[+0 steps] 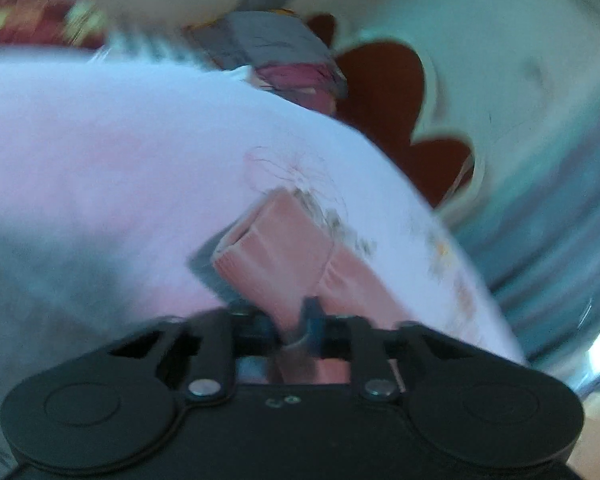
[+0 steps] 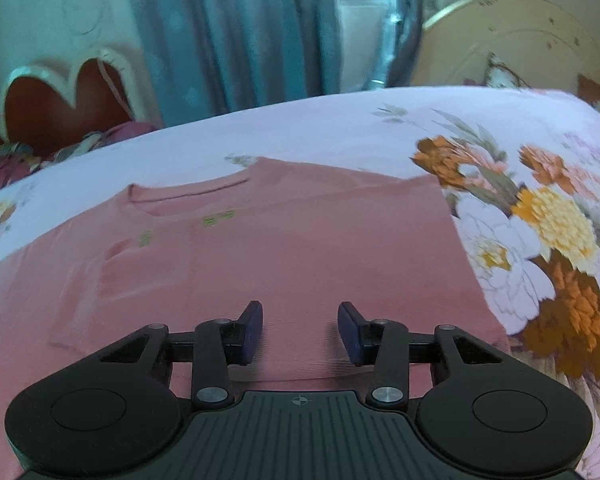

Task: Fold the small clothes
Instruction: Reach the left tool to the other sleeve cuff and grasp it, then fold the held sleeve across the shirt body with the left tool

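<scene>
showing the left claw (image 1: 290,326) pinching the pink shirt (image 1: 276,248), unlike the right view.

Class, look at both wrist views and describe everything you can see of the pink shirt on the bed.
The pink shirt is a small salmon-pink top of soft, finely ribbed-looking fabric, with a round neckline and small green marks below it. It lies flat on the floral bedsheet, neckline away from the camera. The right gripper hangs over its lower part, fingers apart, gripping nothing. In the blurred left view, a folded-over part of it runs between the closed fingers of the left gripper.
</scene>
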`<action>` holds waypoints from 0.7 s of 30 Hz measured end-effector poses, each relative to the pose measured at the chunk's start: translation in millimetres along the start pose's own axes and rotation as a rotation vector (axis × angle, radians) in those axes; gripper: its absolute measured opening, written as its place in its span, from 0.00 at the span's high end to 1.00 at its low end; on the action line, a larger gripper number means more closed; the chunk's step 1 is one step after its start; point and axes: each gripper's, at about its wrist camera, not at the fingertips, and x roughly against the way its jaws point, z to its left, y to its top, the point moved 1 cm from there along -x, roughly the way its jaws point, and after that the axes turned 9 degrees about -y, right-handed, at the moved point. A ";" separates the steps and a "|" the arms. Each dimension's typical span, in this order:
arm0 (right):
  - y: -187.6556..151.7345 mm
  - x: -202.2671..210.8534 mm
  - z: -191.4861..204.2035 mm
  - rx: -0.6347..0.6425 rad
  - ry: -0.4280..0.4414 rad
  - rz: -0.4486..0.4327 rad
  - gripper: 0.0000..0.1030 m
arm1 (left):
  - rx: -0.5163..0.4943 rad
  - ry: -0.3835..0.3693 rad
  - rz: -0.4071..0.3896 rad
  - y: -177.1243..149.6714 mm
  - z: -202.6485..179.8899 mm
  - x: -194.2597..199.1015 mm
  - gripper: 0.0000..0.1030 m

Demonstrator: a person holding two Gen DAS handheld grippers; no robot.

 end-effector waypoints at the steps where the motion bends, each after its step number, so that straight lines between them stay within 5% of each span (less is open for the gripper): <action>1: 0.5 0.3 -2.0 -0.001 -0.002 -0.003 0.59 | -0.014 -0.014 -0.005 -1.4 -5.9 2.4 0.88; 6: 1.8 -0.6 -9.7 -0.003 0.002 -0.011 0.59 | -0.207 -0.140 -0.001 -30.2 -78.6 12.1 0.88; 12: 0.5 -3.2 -20.9 -0.025 0.026 -0.010 0.59 | -0.476 -0.354 0.116 -125.2 -200.5 12.2 0.88; 21: 5.0 8.3 -56.4 -0.095 0.074 -0.023 0.59 | -0.634 -0.494 0.305 -253.5 -335.2 2.8 0.88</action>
